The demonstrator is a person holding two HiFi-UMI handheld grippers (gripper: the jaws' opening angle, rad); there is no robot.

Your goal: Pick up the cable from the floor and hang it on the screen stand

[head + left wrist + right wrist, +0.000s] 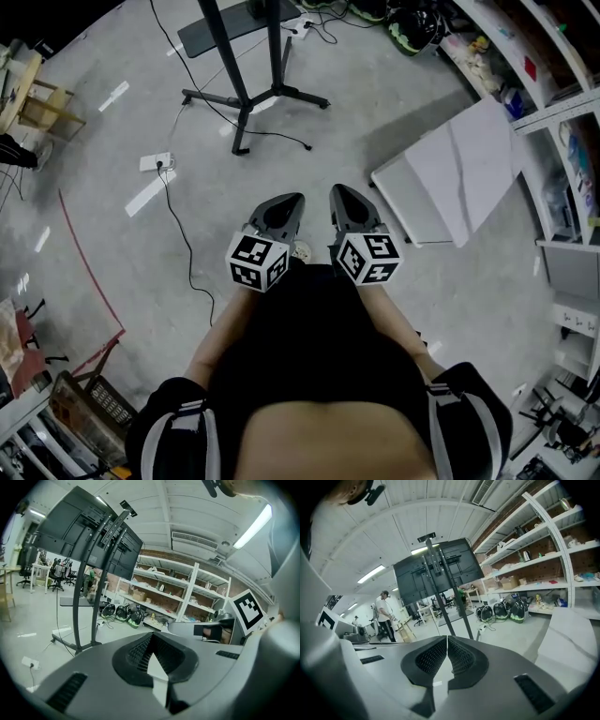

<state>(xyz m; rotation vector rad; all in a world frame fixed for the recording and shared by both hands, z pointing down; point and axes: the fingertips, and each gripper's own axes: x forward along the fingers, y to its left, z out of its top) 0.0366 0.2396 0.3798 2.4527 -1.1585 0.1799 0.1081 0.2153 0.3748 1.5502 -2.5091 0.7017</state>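
In the head view a thin black cable [185,246] trails over the grey floor from a white power strip [157,161] toward my left side. The black screen stand [248,94] rises at the top, its legs spread on the floor. My left gripper [292,199] and right gripper [337,190] sit side by side in front of my body, above the floor and well short of the cable. Both are shut and hold nothing. The left gripper view shows its closed tips [151,637] facing the stand [89,573]. The right gripper view has the screen [436,569] beyond its tips [447,639].
A white board [459,173] lies on the floor to my right, beside metal shelving [553,112]. Black-and-green bags [412,23] sit at the top. A wooden stool [42,103] stands at the left, and a red cord [84,262] runs over the floor. A person [385,616] stands far behind.
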